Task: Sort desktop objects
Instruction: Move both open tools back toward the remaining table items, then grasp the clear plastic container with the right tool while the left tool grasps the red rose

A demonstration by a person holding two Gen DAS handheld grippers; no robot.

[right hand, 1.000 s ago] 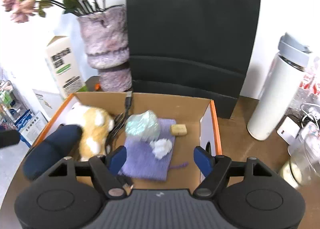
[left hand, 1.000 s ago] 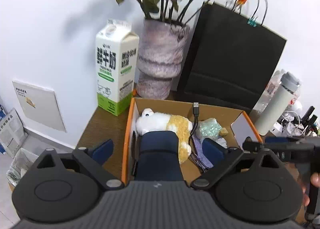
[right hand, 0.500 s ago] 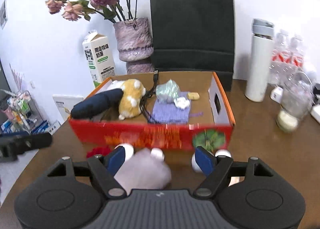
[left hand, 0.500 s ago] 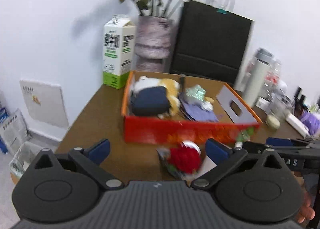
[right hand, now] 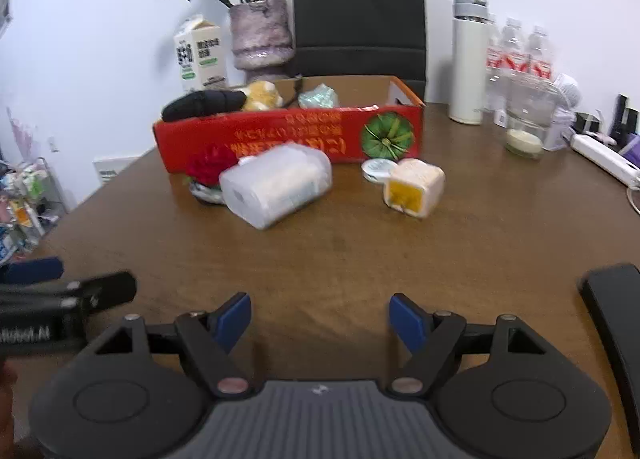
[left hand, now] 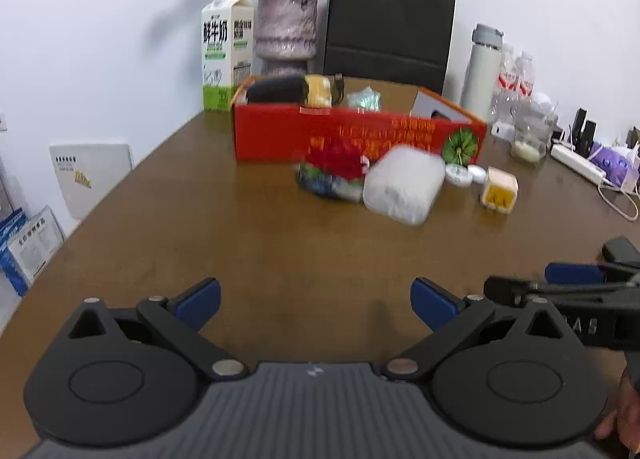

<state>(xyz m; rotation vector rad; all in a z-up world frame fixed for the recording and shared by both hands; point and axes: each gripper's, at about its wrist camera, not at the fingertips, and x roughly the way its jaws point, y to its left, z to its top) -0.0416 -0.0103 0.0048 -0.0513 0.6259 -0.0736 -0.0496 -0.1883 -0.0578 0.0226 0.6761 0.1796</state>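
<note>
A red cardboard box (left hand: 356,131) (right hand: 288,137) stands mid-table and holds a dark blue pouch (left hand: 276,89), a plush toy (right hand: 262,95) and a crumpled green wrapper (right hand: 319,97). In front of it lie a red flower item (left hand: 334,171) (right hand: 208,169), a clear plastic pack (left hand: 404,185) (right hand: 276,181), a small yellow cube (left hand: 499,191) (right hand: 414,187) and a white round tin (right hand: 377,169). My left gripper (left hand: 316,301) is open and empty over the near table. My right gripper (right hand: 320,319) is open and empty too, well short of the objects.
At the back stand a milk carton (left hand: 226,49), a vase of flowers (left hand: 286,31), a black paper bag (left hand: 388,19), a white flask (right hand: 468,59), water bottles (right hand: 516,55) and a glass jar (right hand: 526,119). A power strip (right hand: 604,159) lies right. A black object (right hand: 616,323) lies near right.
Both grippers have pulled back from over the box toward the near table edge. The loose objects in front of the box have come into view.
</note>
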